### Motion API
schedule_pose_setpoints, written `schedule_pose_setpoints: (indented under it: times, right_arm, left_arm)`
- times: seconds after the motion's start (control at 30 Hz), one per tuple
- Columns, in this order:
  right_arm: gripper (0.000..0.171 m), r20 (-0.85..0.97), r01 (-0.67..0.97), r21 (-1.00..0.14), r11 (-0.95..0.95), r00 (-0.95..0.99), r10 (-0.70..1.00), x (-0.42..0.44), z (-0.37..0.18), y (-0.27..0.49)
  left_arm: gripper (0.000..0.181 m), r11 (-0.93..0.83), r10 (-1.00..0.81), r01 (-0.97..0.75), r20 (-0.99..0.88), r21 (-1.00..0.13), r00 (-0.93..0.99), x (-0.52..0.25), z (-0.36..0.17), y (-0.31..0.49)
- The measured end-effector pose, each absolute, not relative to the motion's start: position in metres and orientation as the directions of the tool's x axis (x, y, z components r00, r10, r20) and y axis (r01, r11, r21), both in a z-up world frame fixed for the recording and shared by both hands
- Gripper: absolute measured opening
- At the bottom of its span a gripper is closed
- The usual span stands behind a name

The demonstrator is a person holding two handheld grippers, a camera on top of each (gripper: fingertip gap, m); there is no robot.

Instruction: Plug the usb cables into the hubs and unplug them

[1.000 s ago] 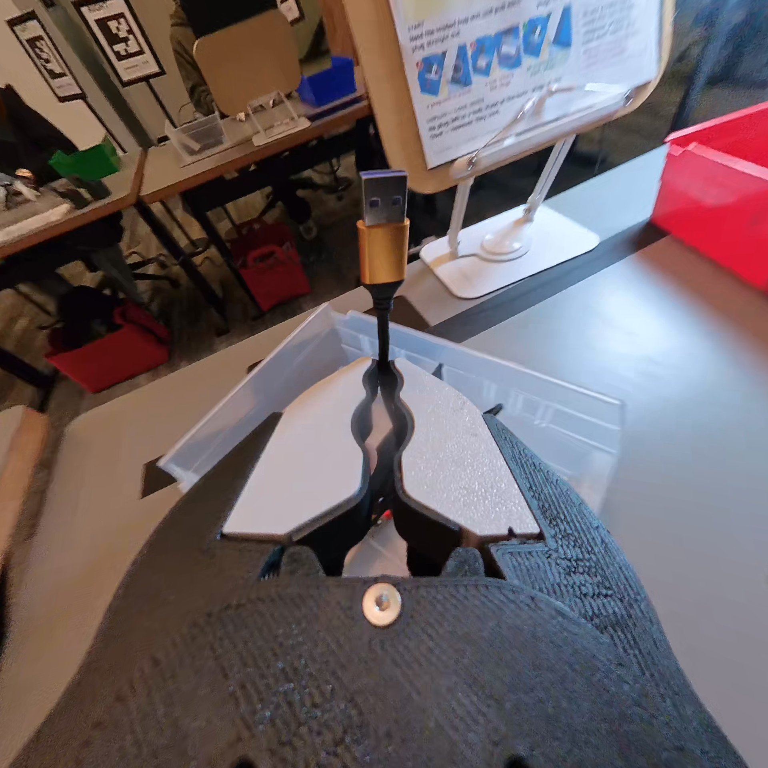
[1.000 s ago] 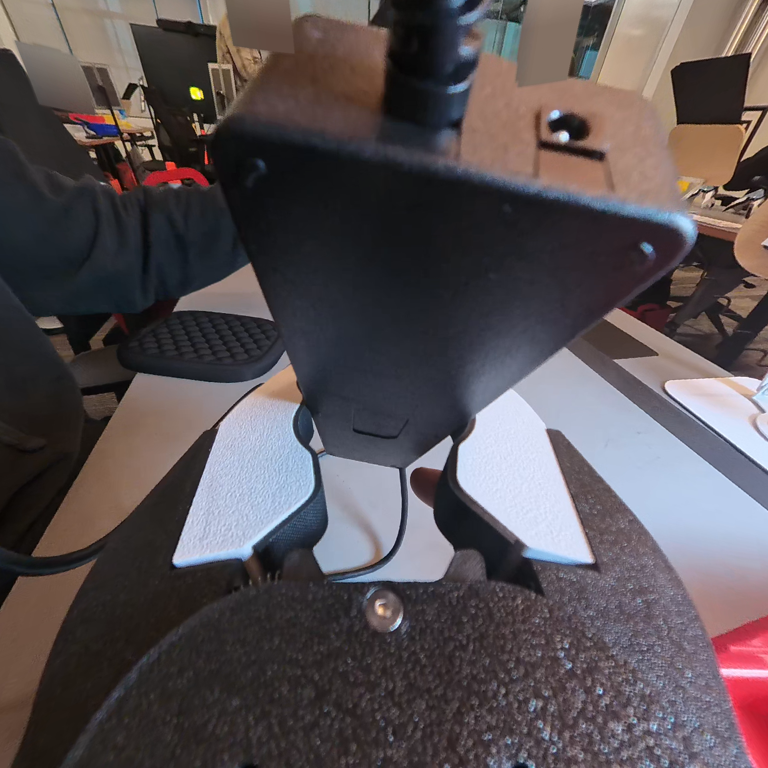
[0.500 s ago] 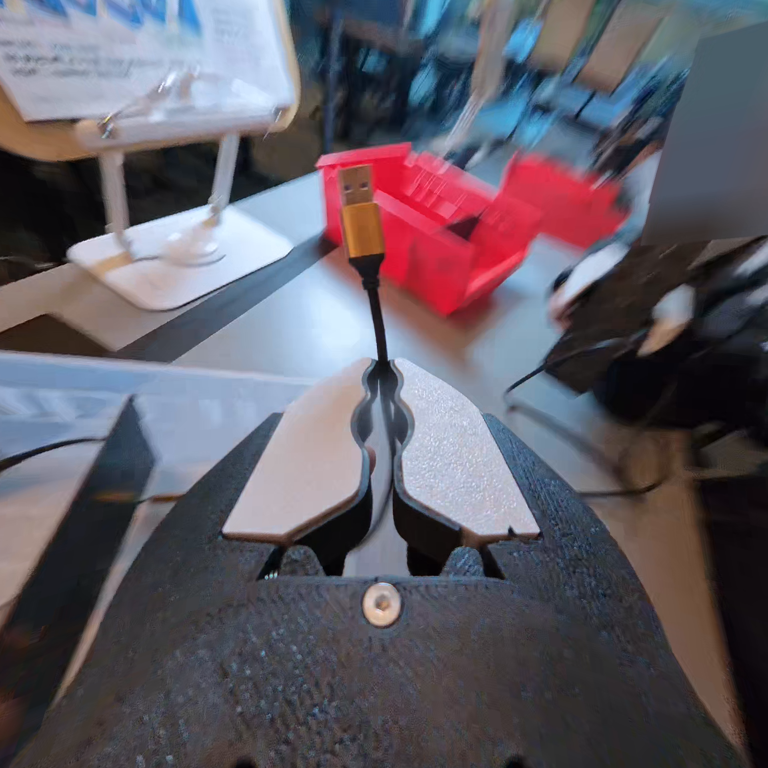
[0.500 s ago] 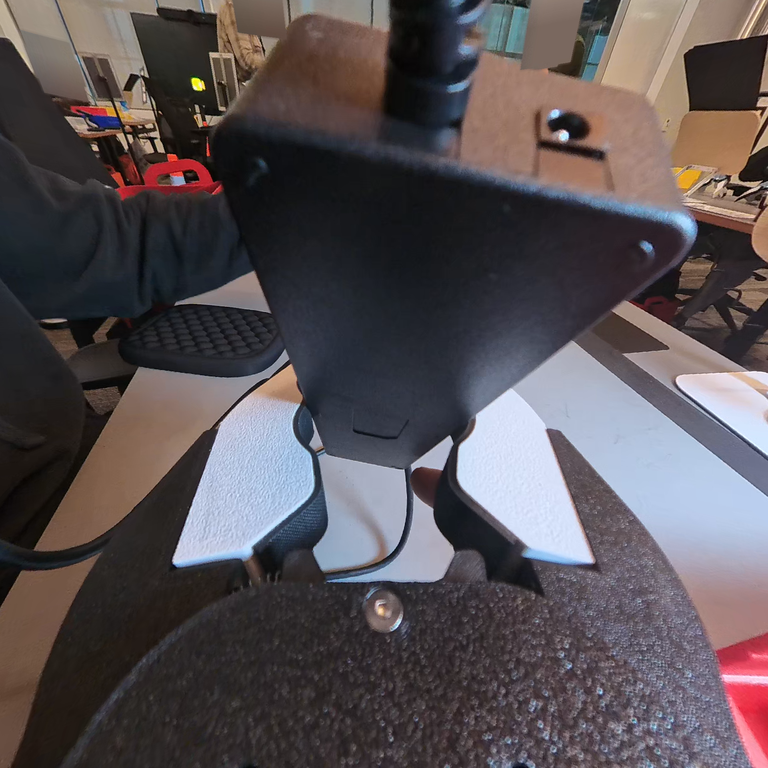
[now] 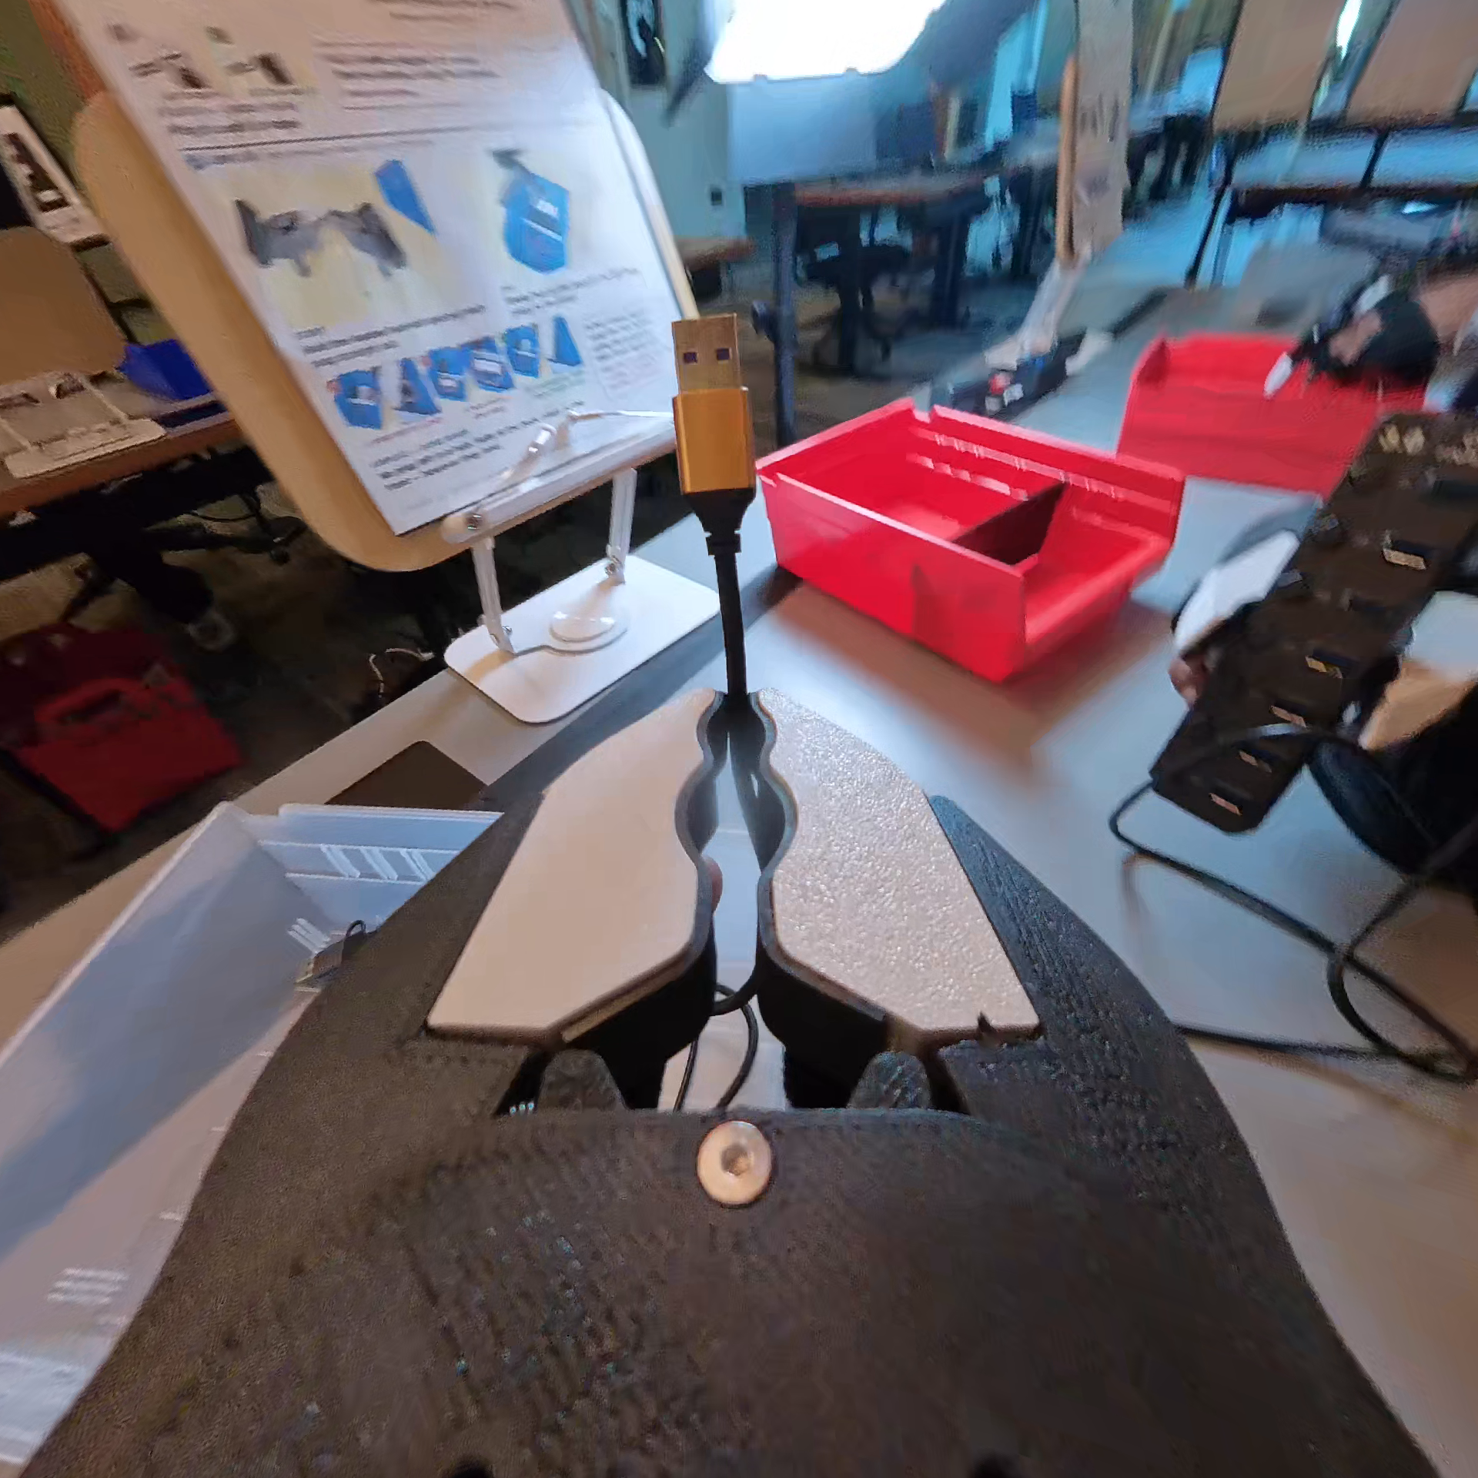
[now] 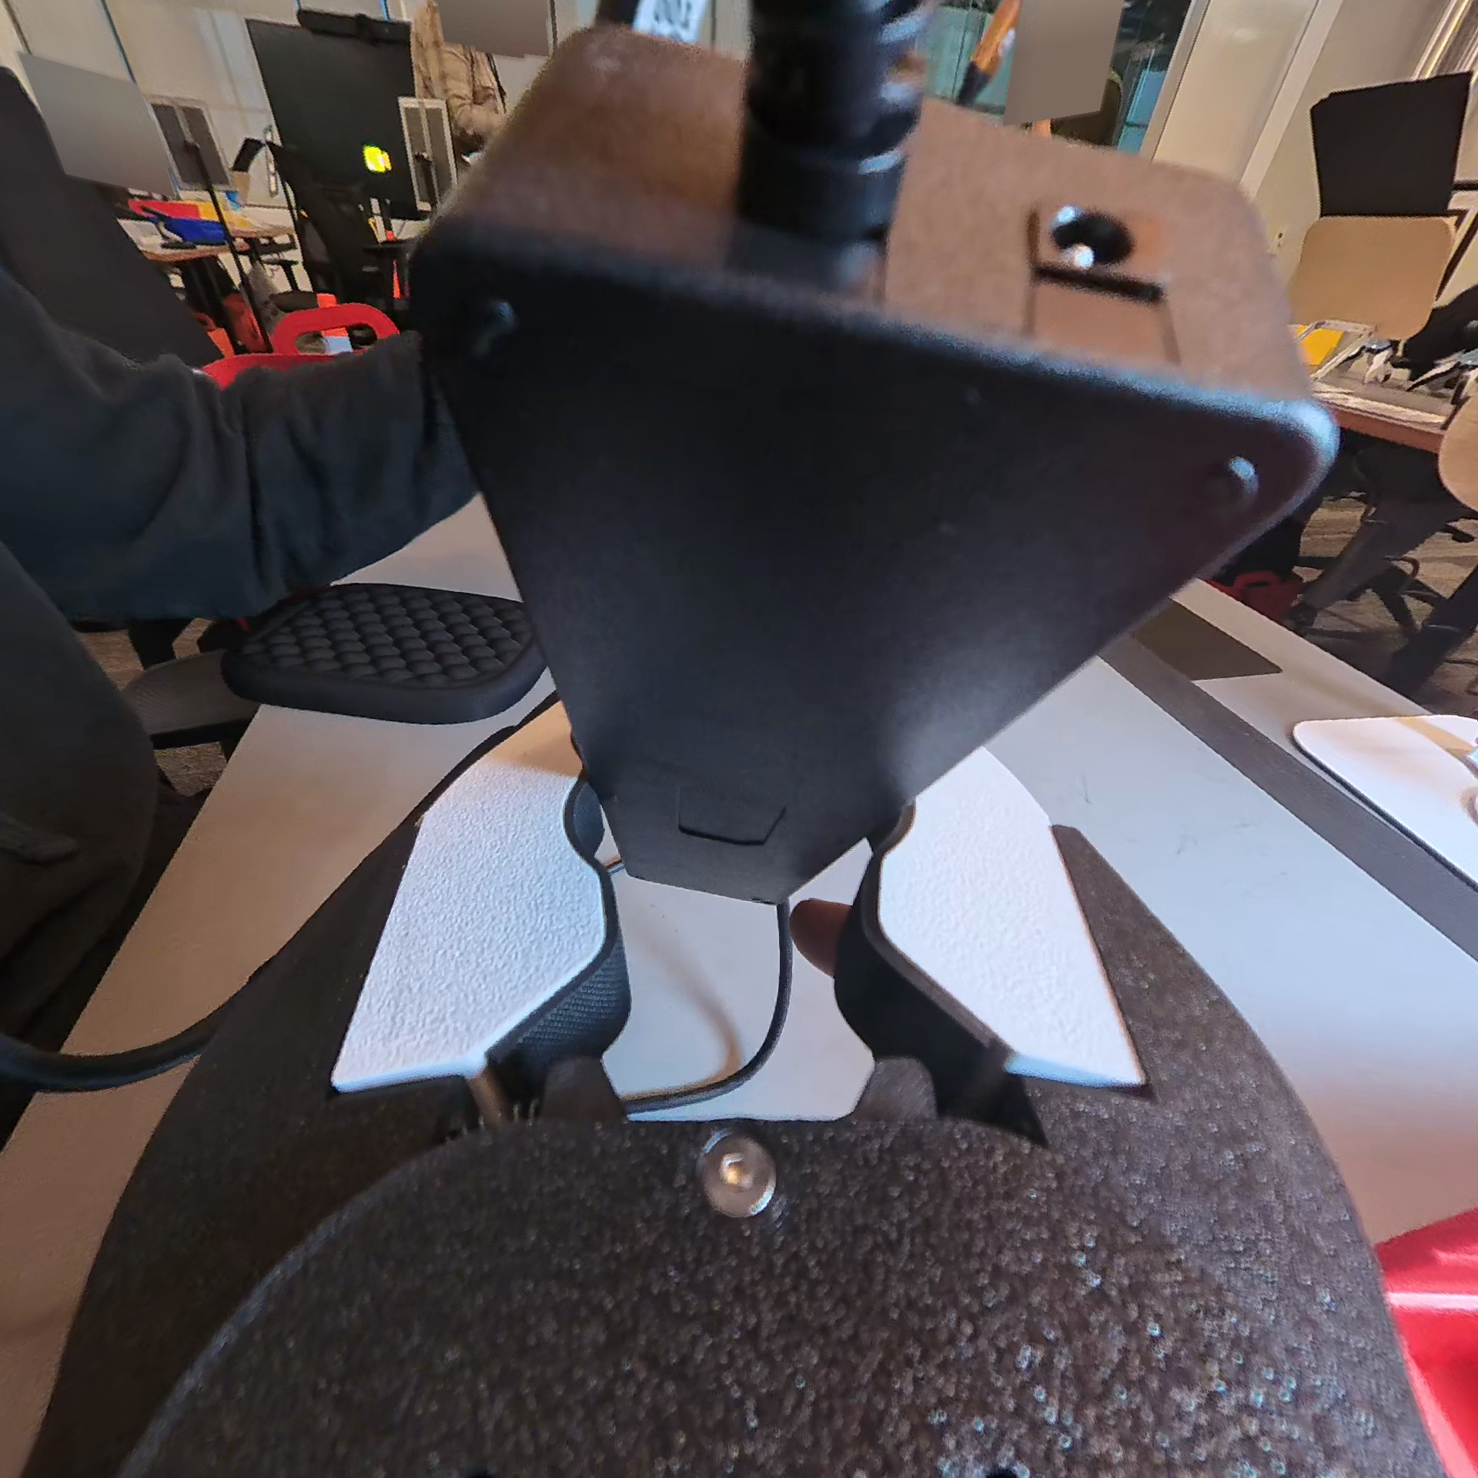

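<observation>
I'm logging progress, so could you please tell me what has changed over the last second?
The left claw swung right, away from the clear bin, so the hub and red bin came into view. It kept gripping the USB cable. The right claw kept holding the hub, barely moving.

A printed instruction sheet (image 5: 384, 264) with blue diagrams stands clipped to a stand on the worktop (image 5: 1000, 768); its text is too blurred to make out. No other writing is legible.
</observation>
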State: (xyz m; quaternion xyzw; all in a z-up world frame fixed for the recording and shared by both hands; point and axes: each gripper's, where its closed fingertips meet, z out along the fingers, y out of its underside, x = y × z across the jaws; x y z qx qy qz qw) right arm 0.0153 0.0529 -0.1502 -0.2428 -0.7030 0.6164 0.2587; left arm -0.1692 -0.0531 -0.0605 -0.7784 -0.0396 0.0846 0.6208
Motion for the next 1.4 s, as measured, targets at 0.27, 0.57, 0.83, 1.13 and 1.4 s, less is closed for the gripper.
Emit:
schedule_pose_setpoints:
  times: [0.27, 0.57, 0.83, 1.13, 1.4]
  right_arm:
    - [0.064, 0.072, 0.017, -0.992, 0.125, -0.743, 0.665, 0.015, -0.149, 0.056]
    - [0.064, 0.111, -0.021, -0.987, 0.162, -0.813, 0.571, 0.030, -0.154, 0.050]
    - [0.064, 0.035, 0.040, -0.987, 0.154, -0.890, 0.455, 0.047, -0.164, 0.043]
    - [0.064, -0.008, 0.072, -0.987, 0.143, -0.914, 0.406, 0.053, -0.168, 0.040]
    - [0.064, -0.004, 0.085, -0.983, 0.166, -0.901, 0.434, 0.050, -0.172, 0.046]
  left_arm:
    - [0.004, -0.497, -0.192, -0.333, -0.272, -0.801, 0.943, -0.059, -0.096, -0.038]
    - [0.004, -0.637, -0.407, -0.267, 0.021, -0.723, 0.913, 0.000, -0.206, -0.041]
    - [0.004, -0.665, -0.440, -0.206, 0.153, -0.718, 0.885, 0.011, -0.261, -0.033]
    - [0.004, -0.666, -0.456, -0.212, 0.166, -0.715, 0.874, 0.011, -0.281, -0.042]
    - [0.007, -0.651, -0.431, -0.185, 0.157, -0.736, 0.889, -0.001, -0.278, -0.044]
